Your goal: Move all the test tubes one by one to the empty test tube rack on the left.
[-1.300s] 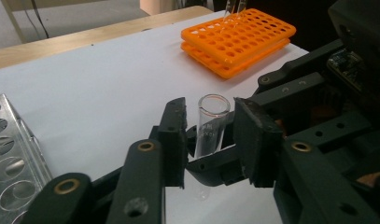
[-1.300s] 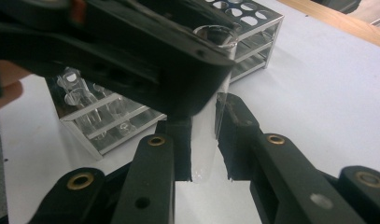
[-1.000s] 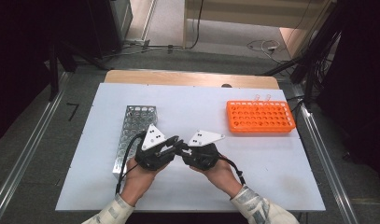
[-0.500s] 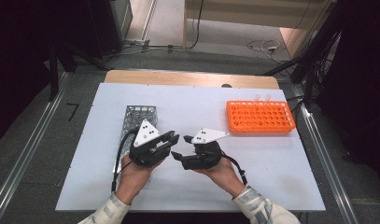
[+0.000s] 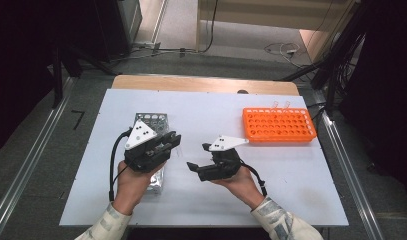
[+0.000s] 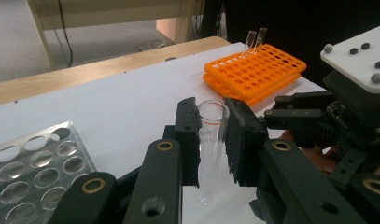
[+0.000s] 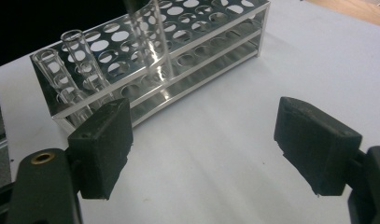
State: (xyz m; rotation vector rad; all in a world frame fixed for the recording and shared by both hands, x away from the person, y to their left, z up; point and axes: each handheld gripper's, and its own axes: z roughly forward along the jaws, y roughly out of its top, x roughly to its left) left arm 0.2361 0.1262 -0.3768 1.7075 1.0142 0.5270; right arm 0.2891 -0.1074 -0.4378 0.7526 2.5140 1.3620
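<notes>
Nearest the person, the left gripper (image 6: pixel 211 135) has its two black jaws clamped on a clear glass test tube (image 6: pixel 211 140), which stands upright between the pads with its open rim just above them. Faint pale printing runs across the tube's upper wall, too small and washed out to read. In the high view this left gripper (image 5: pixel 163 145) is held above the near end of the metal rack (image 5: pixel 152 120). The right gripper (image 7: pixel 204 144) has just been opening its jaws; they now stand wide apart with nothing between them, only the white table (image 7: pixel 215 140) below. In the high view the right gripper (image 5: pixel 193 167) sits just right of the left one, well apart from the tube. The metal rack (image 7: pixel 178 51) carries two more clear tubes (image 7: pixel 80 51) at one end, tilted in their holes. Farther back, the orange rack (image 5: pixel 278 125) lies on the table's right side, two tubes (image 6: pixel 254 39) upright at its far edge. No brand or label is legible on either rack
</notes>
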